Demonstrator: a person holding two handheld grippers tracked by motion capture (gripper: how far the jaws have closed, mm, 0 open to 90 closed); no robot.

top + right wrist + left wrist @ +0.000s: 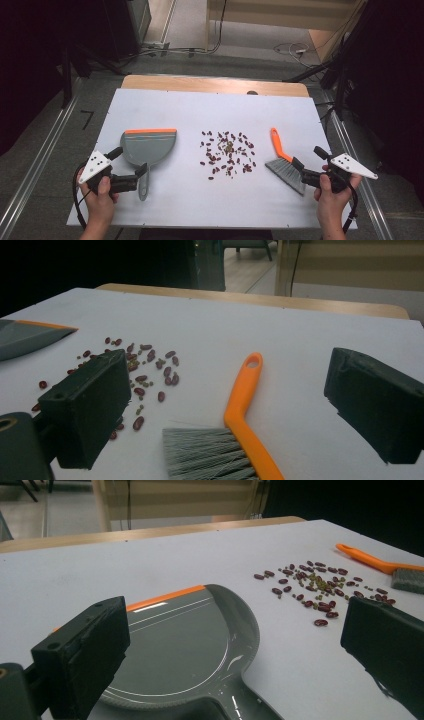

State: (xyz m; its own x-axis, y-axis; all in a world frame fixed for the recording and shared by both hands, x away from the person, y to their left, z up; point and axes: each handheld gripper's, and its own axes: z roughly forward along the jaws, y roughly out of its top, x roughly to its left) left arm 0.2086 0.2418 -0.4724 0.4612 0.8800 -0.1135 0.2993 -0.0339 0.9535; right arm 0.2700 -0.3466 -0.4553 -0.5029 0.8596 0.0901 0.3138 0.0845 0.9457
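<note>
Our left gripper (pixel 141 175) hangs open over the handle of the smooth grey dustpan (pixel 148 147), which runs toward us. Scattered beans (pixel 228 154) lie between pan and brush (pixel 285 162). Our right gripper (pixel 300 175), jaws apart, sits at the brush's bristle end, its orange handle pointing away.

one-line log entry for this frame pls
left gripper: open, at dustpan handle | right gripper: open, at brush | beans: scattered between, unswept
</note>
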